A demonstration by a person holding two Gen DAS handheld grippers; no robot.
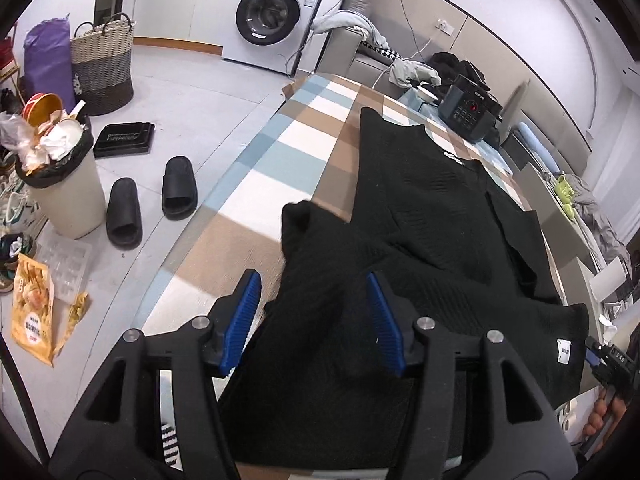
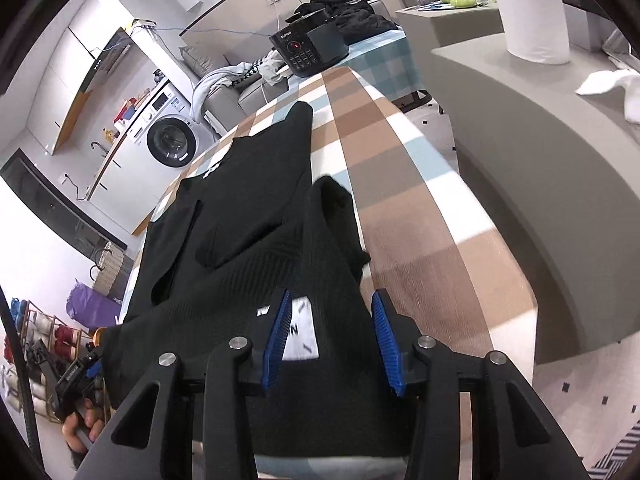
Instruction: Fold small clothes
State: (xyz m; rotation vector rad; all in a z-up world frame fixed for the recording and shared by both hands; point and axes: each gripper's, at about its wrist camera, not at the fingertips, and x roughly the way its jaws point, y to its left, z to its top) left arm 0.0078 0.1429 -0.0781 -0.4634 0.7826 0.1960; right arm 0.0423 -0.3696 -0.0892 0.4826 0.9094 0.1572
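Two grippers (image 1: pixel 312 304) (image 2: pixel 330 320), one black garment (image 1: pixel 424 216)

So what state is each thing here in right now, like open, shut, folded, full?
Left gripper: open, black garment lying between its fingers.
Right gripper: open, over the garment's white label.
Black garment: on the checked table, bottom part folded up over itself.
Washing machine: door shut.
Bin: overflowing.
Cooker: red light on.
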